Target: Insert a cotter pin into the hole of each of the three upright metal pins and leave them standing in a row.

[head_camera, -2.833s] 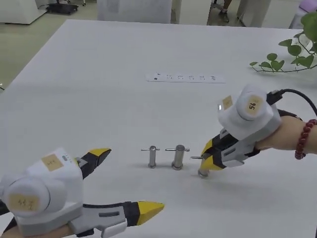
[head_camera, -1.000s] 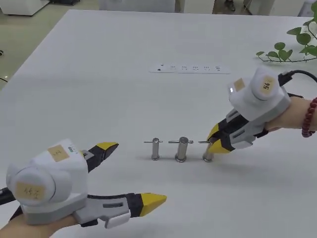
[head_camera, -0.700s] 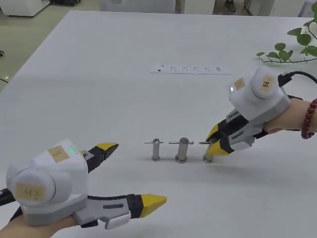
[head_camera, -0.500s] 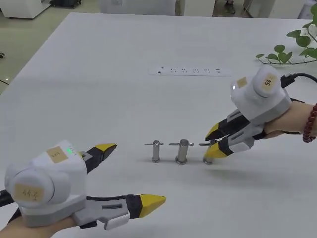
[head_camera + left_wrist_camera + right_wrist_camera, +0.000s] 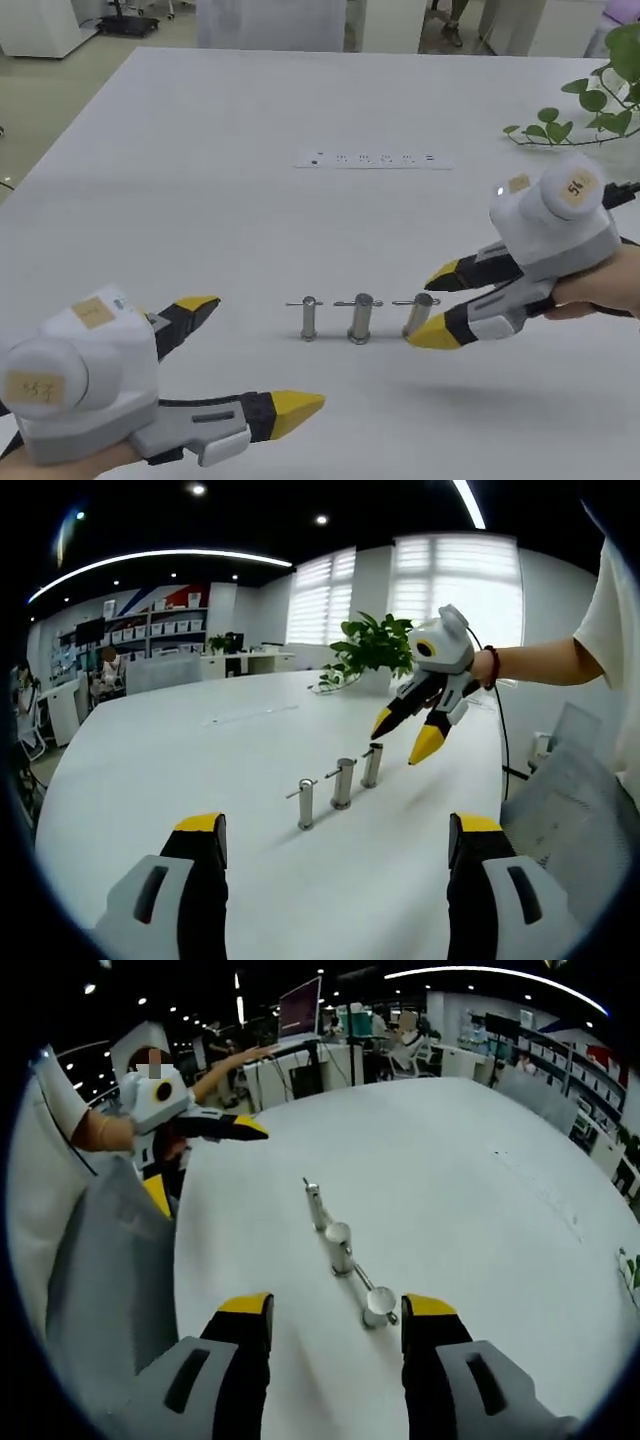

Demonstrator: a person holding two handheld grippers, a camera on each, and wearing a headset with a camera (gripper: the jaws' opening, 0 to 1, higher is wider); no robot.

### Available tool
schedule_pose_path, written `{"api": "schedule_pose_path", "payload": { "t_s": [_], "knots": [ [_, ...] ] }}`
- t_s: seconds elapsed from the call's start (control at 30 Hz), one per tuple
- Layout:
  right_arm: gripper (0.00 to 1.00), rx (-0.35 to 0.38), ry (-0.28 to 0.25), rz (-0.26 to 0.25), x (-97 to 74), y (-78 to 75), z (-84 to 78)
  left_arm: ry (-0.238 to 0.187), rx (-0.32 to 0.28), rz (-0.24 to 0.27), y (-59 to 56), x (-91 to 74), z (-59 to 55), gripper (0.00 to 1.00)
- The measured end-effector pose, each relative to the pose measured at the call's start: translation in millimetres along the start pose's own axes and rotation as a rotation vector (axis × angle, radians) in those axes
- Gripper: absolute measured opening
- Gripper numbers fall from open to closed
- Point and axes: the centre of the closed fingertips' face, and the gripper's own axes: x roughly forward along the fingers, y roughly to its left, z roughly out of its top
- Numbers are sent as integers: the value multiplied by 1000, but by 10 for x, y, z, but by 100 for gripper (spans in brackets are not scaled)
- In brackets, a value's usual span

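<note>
Three upright metal pins stand in a row on the white table: the left pin, the middle pin and the right pin, each with a cotter pin through its top. In the right gripper view the right pin stands just ahead of the jaws, with the others behind it. My right gripper is open, its tips just right of the right pin and holding nothing. My left gripper hovers open at the lower left, well short of the left pin.
A white power strip lies farther back on the table. A green plant trails at the back right corner. The table's near edge lies behind my left gripper, and bare table surrounds the pins.
My right gripper has opened and drawn back to the right, off the right pin, which stays standing with its cotter pin in. The left gripper barely moved.
</note>
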Motion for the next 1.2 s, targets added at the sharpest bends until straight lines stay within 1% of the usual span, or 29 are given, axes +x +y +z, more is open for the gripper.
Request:
{"api": "schedule_pose_path", "payload": {
  "t_s": [0.17,0.2,0.27,0.33,0.4,0.5,0.63,0.73,0.8,0.9,1.07,1.2],
  "knots": [
    [59,59,-42,-64,-71,48,-23,11,-5,6,-3,-37,-16,93],
    [60,84,-57,-84,-91,48,-24,14,-5,8,-3,-45,-18,93],
    [65,102,-73,-101,-125,64,-37,17,-6,12,-3,-65,-16,93],
    [68,123,-86,-112,-161,91,-55,16,-10,19,-2,-83,-5,93],
    [70,144,-95,-111,-190,136,-78,24,-14,25,-5,-97,-9,94],
    [73,159,-106,-125,-235,184,-117,29,-17,32,-12,-122,-9,94],
    [77,200,-136,-142,-285,225,-150,23,-28,40,-9,-151,7,95],
    [82,208,-144,-170,-320,236,-191,25,-32,50,-3,-175,15,95],
    [83,215,-144,-182,-335,249,-233,25,-32,52,-10,-187,20,95],
    [84,233,-158,-188,-348,277,-276,53,-30,60,-13,-208,-33,96],
    [90,264,-184,-219,-387,275,-334,51,-42,64,-37,-235,-35,96],
    [93,281,-194,-223,-404,292,-358,42,-48,71,-27,-247,1,96]
  ]
}}
